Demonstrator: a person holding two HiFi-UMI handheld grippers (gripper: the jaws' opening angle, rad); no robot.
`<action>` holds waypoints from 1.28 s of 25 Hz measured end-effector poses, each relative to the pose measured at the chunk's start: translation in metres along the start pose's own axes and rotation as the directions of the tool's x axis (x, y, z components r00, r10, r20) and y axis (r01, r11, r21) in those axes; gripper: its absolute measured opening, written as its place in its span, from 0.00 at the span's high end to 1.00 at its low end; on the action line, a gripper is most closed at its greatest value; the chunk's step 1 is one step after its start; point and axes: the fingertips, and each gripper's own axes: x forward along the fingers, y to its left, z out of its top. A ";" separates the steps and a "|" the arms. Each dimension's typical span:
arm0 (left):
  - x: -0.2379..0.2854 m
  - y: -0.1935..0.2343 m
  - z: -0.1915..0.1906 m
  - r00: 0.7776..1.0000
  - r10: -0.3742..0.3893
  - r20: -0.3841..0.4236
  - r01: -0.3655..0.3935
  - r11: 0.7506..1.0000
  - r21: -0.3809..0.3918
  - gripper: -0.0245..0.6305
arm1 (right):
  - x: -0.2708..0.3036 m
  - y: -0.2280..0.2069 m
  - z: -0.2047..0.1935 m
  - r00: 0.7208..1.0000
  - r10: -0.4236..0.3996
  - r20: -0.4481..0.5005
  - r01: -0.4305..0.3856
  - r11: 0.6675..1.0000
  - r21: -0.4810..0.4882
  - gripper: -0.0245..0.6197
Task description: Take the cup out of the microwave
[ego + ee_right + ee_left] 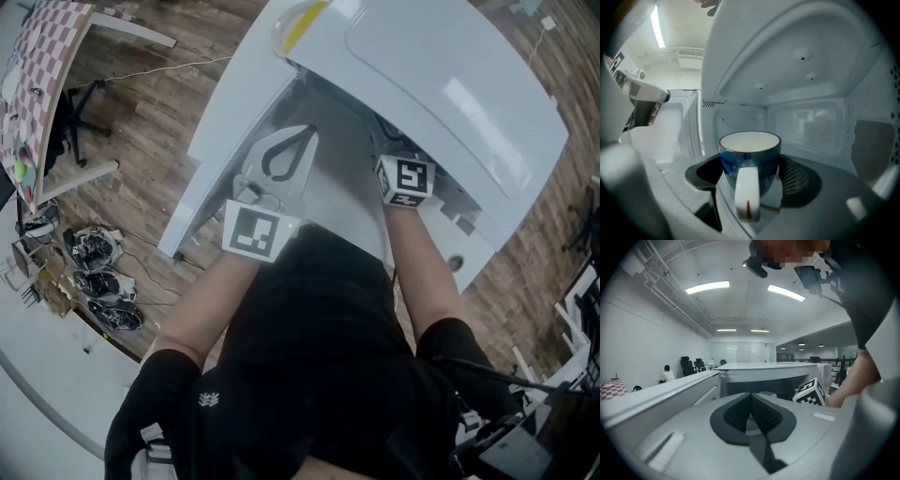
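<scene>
A blue cup [750, 161] with a white inside stands upright in the white microwave [450, 84], its white handle [747, 194] turned toward the right gripper view's camera. My right gripper [750, 177] is open and reaches into the cavity. The cup stands between its dark pads [799, 177], which do not press on it. In the head view only that gripper's marker cube [405, 180] shows; the jaws and the cup are hidden under the microwave's top. My left gripper [305, 136] [751, 398] is shut on nothing, beside the open door [225, 141].
The door swings out to the left of the opening. The cavity's walls and ceiling [801, 61] close in around the cup. A chequered cloth [37, 84] and a heap of cables [98, 272] lie on the wooden floor at the left. A person [668, 375] sits far off.
</scene>
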 end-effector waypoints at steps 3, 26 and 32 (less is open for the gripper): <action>-0.003 0.000 0.003 1.000 0.000 0.002 -0.001 1.000 0.011 0.95 | -0.001 0.003 0.001 1.000 0.017 -0.008 -0.017 1.000 0.003 0.38; -0.053 -0.002 0.028 0.999 0.028 0.044 -0.029 0.999 0.015 0.95 | -0.041 0.012 0.019 1.000 -0.010 0.023 0.010 1.000 0.019 0.47; -0.055 -0.009 0.032 0.998 0.019 0.059 -0.022 0.999 0.037 0.95 | -0.051 0.013 0.024 0.999 -0.013 0.047 0.012 1.000 0.021 0.47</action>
